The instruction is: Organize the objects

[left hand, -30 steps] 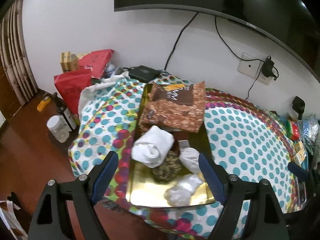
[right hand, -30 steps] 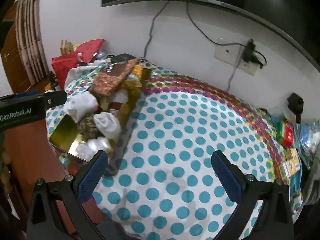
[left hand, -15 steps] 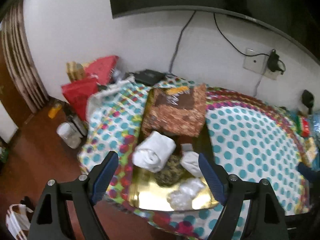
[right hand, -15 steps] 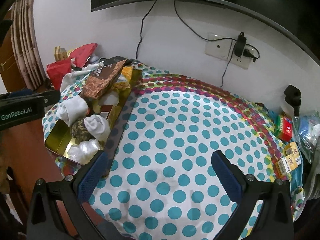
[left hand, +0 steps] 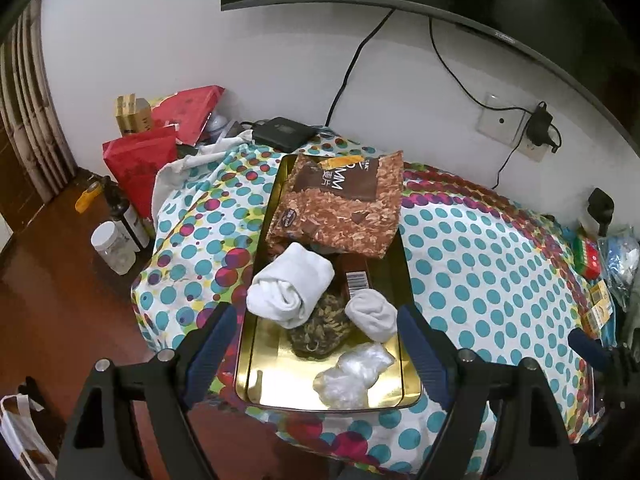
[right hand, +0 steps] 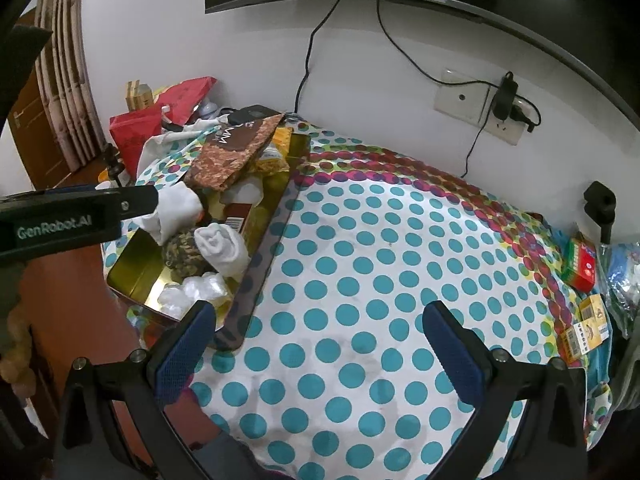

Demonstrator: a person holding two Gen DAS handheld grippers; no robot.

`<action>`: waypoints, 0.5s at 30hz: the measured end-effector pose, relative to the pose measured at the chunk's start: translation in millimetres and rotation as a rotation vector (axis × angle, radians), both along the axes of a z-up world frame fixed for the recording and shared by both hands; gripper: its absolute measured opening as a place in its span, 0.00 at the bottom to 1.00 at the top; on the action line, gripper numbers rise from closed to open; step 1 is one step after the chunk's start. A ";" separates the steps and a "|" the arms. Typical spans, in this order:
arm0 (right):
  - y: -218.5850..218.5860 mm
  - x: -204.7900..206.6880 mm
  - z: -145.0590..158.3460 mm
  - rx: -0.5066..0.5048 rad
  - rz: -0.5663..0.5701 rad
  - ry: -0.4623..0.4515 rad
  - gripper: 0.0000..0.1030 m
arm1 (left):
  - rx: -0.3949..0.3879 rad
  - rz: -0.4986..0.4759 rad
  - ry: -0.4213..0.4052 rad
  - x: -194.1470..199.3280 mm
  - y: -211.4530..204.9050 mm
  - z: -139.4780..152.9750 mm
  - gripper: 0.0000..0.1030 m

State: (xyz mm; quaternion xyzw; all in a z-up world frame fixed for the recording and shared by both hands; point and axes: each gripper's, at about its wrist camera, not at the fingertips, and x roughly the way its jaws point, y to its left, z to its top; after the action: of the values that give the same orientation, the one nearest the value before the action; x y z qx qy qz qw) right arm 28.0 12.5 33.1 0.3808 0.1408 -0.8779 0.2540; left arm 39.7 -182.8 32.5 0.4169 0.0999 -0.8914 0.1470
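Two grippers: both are held above the table with nothing between their fingers.
Left gripper (left hand: 316,342): jaws spread wide, hanging over the near end of the tray; its black body also shows at the left edge of the right wrist view.
Right gripper (right hand: 320,344): jaws spread wide, over a bare stretch of the dotted tablecloth (right hand: 380,260), to the right of the tray.
Tray (left hand: 264,368): a shallow gold metal rectangle on the left part of the table, long side running away toward the wall, near end close to the table edge.
Snack bag (left hand: 340,208): brown, printed with a chocolate pattern and white lettering, lying flat across the far half of the tray and overhanging its right rim.
Large rolled sock (left hand: 290,294): white, in the middle of the tray toward its left side, resting partly on a dark patterned pouch (left hand: 320,328).
Small rolled sock (left hand: 372,314): white, just right of the pouch, touching it.
Barcode packet (left hand: 354,274): brown, lying between the two socks, partly under the snack bag.
Crumpled plastic (left hand: 352,372): clear and whitish, at the near right corner of the tray.
Table's right edge: small red (right hand: 580,264) and yellow boxes (right hand: 586,326), well apart from the tray.
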 end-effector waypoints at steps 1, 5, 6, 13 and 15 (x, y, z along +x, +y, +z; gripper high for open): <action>-2.0 0.5 1.4 0.004 0.003 -0.003 1.00 | 0.007 0.003 -0.007 -0.3 -1.1 -1.4 0.82; -9.3 0.9 9.0 0.023 0.018 -0.014 1.00 | 0.006 0.016 -0.033 -2.4 -3.4 -8.0 0.82; -10.6 0.8 10.6 0.031 0.018 -0.016 1.00 | 0.011 0.020 -0.039 -3.0 -4.5 -10.2 0.82; -16.6 2.4 14.0 0.034 0.048 -0.020 1.00 | -0.007 0.041 -0.097 -9.0 -3.1 -21.5 0.82; -17.5 2.6 13.1 0.035 0.049 -0.022 1.00 | -0.040 0.030 -0.110 -10.5 2.2 -22.9 0.82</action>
State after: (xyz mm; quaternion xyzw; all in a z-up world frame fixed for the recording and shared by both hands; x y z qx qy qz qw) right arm 30.5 -5.0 46.2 0.3911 0.1627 -0.8646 0.2701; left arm 29.2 -180.6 9.6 0.4607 0.0801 -0.8667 0.1738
